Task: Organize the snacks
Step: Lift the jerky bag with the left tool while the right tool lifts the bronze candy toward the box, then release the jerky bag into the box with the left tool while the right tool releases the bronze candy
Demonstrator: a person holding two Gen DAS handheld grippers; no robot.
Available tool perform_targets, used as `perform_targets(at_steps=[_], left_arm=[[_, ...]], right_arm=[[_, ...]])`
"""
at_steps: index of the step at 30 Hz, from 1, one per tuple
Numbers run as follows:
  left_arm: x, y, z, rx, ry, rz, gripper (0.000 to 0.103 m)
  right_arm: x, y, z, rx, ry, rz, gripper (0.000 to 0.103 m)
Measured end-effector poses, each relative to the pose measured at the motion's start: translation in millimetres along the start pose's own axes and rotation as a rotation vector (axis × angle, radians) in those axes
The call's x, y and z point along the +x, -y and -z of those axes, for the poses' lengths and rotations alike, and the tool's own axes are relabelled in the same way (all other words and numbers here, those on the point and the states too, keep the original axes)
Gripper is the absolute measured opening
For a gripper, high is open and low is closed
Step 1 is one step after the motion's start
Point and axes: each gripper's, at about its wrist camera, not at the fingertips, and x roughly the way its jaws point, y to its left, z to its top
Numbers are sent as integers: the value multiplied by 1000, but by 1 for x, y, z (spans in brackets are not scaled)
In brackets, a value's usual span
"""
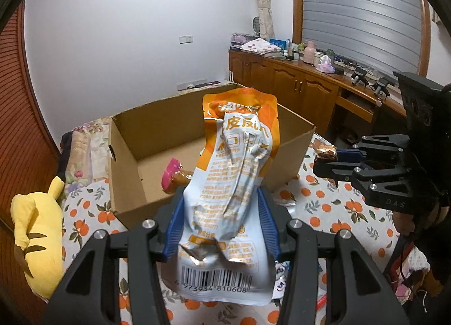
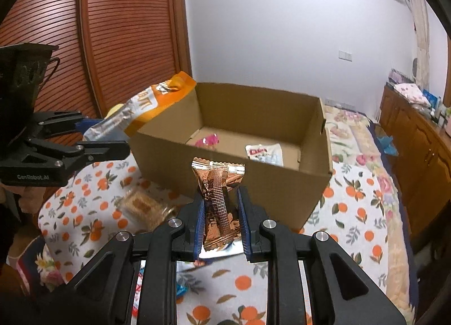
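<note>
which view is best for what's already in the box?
Right wrist: it looks over the cardboard box wall onto the floor, showing the pink snack and the white packet. Left wrist shows only the pink snack; the held orange pouch blocks the rest.

An orange-and-white pouch with orange print and a black barcode is showing between blue pads. A coppery-brown foil wrapper is glinting. The box is showing plain brown, a pink packet inside; the bedspread is displaying oranges on white.
</note>
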Motion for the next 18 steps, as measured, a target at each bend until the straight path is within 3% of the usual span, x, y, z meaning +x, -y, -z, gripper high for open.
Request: perform_targets(at_steps=[18], left_arm=[[36,-37,-28,-63,-24,-63,48]], right_arm=[[26,16,-39,17,-11,23,20]])
